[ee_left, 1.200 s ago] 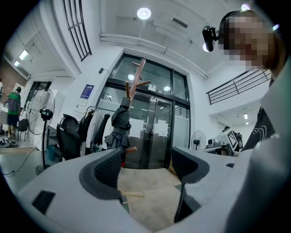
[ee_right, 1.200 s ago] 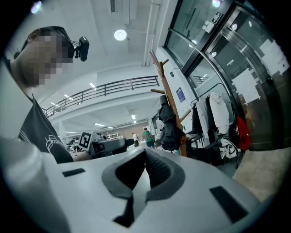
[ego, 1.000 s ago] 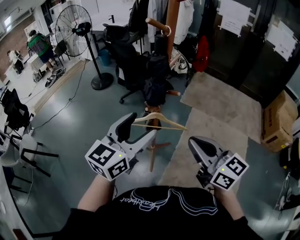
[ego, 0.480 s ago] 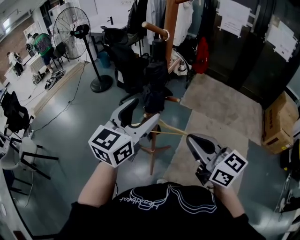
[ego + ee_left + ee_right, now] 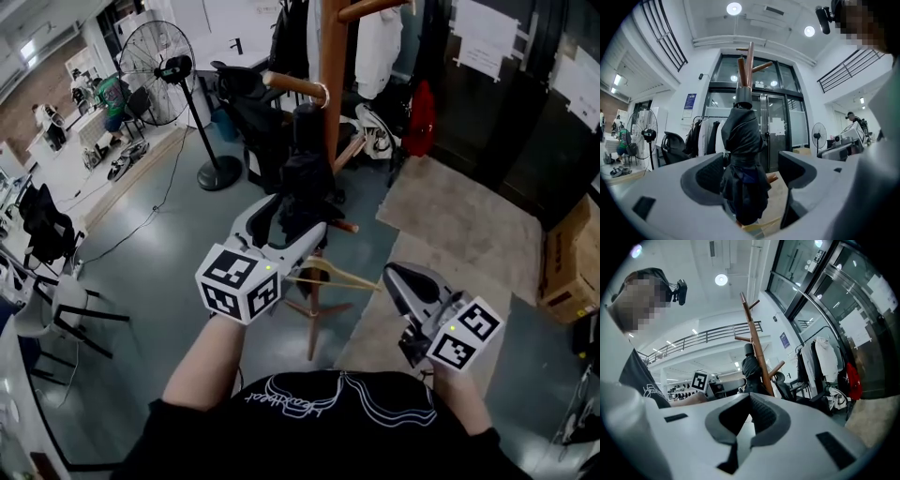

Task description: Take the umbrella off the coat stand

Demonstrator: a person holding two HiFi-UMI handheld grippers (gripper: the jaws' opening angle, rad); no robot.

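Pedestal fan [image 5: 155, 61]: far left of the coat stand [image 5: 333, 56], no part in the task. Left gripper [image 5: 289, 223]: held at the stand's near side, jaws wide apart, with the folded black umbrella [image 5: 305, 178] between them and not yet pinched. Umbrella: hangs against the stand's pole beneath a wooden peg. Wooden hanger [image 5: 337, 275]: low on the stand, below the umbrella. Right gripper [image 5: 405, 281]: right of the stand and well short of it, jaws together, nothing held. Status, as judged: approach made; closing, lifting clear and carrying off all remain
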